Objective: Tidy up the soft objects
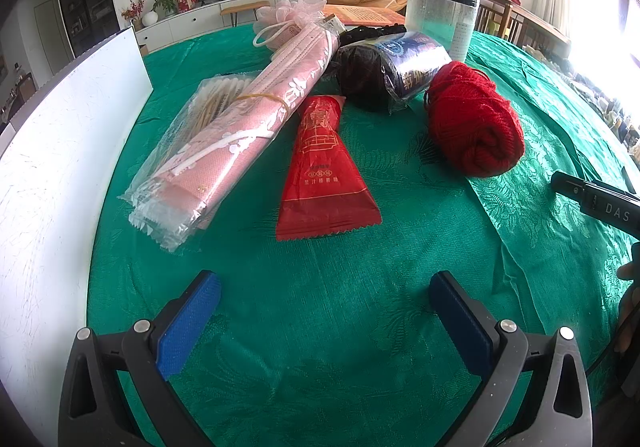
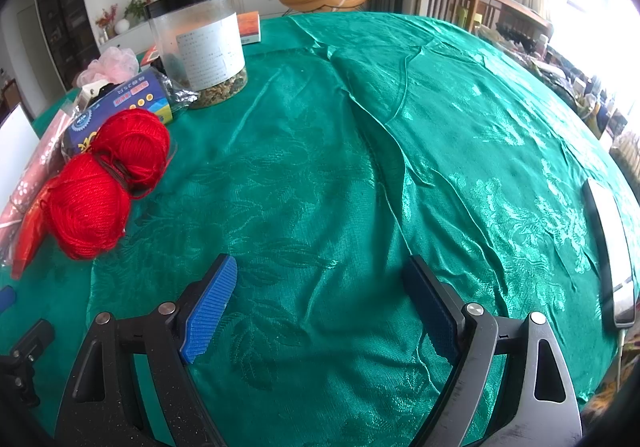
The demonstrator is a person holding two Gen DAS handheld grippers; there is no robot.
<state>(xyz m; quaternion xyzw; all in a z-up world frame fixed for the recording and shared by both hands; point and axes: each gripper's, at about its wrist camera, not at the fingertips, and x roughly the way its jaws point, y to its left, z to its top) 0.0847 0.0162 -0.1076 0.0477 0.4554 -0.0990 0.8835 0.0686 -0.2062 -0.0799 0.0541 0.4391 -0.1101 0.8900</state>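
Item: red packet [image 1: 326,171], nearest your left gripper [image 1: 324,317]; both grippers' jaws wide open, empty; right gripper [image 2: 320,307] over bare cloth—pinch the packet's middle gently.

Both wrist views look low across the green tablecloth [image 1: 320,307], sharing the red yarn [image 1: 476,123] and clear jar [image 2: 198,43].
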